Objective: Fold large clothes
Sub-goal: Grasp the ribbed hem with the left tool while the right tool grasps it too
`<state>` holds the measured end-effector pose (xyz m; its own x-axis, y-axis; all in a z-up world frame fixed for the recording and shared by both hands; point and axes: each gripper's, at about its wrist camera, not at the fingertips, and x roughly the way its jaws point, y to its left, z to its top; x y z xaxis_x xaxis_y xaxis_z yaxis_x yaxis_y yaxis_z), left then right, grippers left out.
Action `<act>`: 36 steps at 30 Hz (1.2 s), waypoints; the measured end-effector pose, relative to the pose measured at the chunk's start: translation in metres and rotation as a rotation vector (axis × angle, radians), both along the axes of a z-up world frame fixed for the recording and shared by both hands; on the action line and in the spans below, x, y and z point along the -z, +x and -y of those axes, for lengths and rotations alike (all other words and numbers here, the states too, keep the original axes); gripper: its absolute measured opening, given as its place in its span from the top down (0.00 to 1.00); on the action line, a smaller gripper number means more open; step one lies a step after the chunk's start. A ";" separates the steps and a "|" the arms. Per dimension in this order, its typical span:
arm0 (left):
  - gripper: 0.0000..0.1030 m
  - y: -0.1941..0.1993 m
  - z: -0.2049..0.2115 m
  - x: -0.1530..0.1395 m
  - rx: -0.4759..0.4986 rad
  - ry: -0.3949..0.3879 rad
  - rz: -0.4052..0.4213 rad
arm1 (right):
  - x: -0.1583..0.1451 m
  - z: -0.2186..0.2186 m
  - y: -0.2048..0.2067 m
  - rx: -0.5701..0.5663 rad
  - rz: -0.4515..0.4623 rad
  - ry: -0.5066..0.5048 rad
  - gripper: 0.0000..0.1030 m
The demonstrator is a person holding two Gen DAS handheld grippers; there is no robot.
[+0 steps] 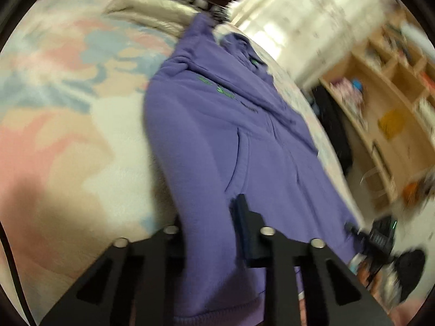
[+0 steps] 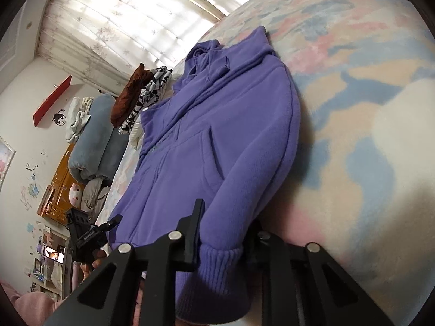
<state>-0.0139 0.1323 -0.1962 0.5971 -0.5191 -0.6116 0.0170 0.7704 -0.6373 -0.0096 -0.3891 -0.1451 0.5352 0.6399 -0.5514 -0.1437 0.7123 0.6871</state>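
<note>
Purple fleece hoodie [image 1: 206, 135] lies spread on the pastel blanket [image 1: 68, 108] covering the bed, hood toward the far end. Its hem runs between the left claw [image 1: 212, 233] fingers, which clamp it. The right claw [image 2: 225, 233] is clamped on the ribbed hem corner nearer the blanket.

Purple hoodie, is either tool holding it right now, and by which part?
Both. The right tool grips the purple hoodie at a ribbed cuff; the left tool clamps its bottom edge.

Home bedroom: blanketed bed [image 2: 367, 108], curtained window [image 2: 122, 13], cluttered shelves [image 1: 386, 114].
</note>
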 end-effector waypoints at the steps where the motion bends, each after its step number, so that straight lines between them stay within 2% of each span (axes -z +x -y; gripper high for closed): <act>1: 0.85 0.000 0.002 -0.001 -0.016 0.004 -0.005 | -0.005 -0.001 -0.001 0.006 0.011 -0.002 0.82; 4: 0.86 -0.001 0.013 -0.014 -0.041 0.076 -0.005 | -0.022 -0.003 -0.005 0.031 0.049 -0.002 0.83; 5: 0.86 -0.001 0.014 -0.019 -0.060 0.074 -0.012 | -0.029 -0.003 -0.006 0.041 0.067 -0.002 0.84; 9: 0.87 0.001 0.007 -0.032 -0.117 -0.015 -0.029 | -0.053 -0.004 -0.011 0.052 0.123 0.005 0.84; 13: 0.89 -0.007 0.012 -0.056 -0.126 0.007 0.013 | -0.067 -0.006 -0.016 0.054 0.158 0.011 0.84; 20: 0.90 -0.033 0.002 -0.092 -0.140 -0.024 0.095 | -0.095 -0.007 -0.037 0.048 0.231 0.023 0.85; 29: 0.91 -0.084 -0.028 -0.119 -0.150 -0.025 0.135 | -0.145 -0.017 -0.074 -0.053 0.332 -0.018 0.84; 31: 0.93 -0.088 -0.035 -0.122 -0.163 -0.035 0.140 | -0.148 -0.020 -0.071 -0.054 0.325 -0.021 0.84; 36: 0.93 -0.076 -0.049 -0.122 -0.181 -0.084 0.147 | -0.132 -0.021 -0.056 -0.044 0.252 0.037 0.84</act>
